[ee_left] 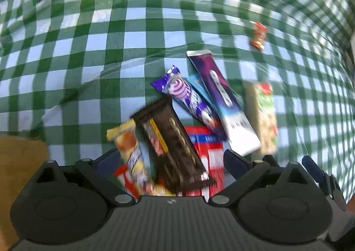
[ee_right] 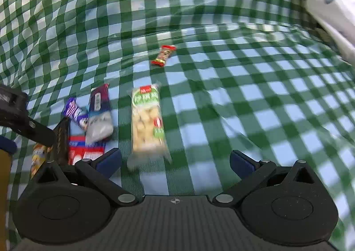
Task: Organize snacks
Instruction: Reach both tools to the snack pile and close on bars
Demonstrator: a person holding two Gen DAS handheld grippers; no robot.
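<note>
Several snacks lie on a green-and-white checked cloth (ee_left: 111, 51). My left gripper (ee_left: 172, 160) is open and low over a pile. In that pile are a dark brown bar (ee_left: 170, 140), a yellow wrapper (ee_left: 131, 151) and a red-and-white pack (ee_left: 208, 155). Beyond them lie a purple swirl wrapper (ee_left: 188, 95) and a long purple-and-white pack (ee_left: 224, 100). My right gripper (ee_right: 176, 161) is open. A clear green-and-cream pack (ee_right: 147, 122) lies just ahead of it, with its near end close to the left finger. A small red candy (ee_right: 163, 55) lies alone farther off.
A brown surface (ee_left: 20, 173) shows at the left past the cloth's edge. White fabric (ee_right: 328, 2) sits at the far right. The left gripper's body (ee_right: 22, 122) reaches in over the pile. Bare wrinkled cloth (ee_right: 266, 106) spreads to the right.
</note>
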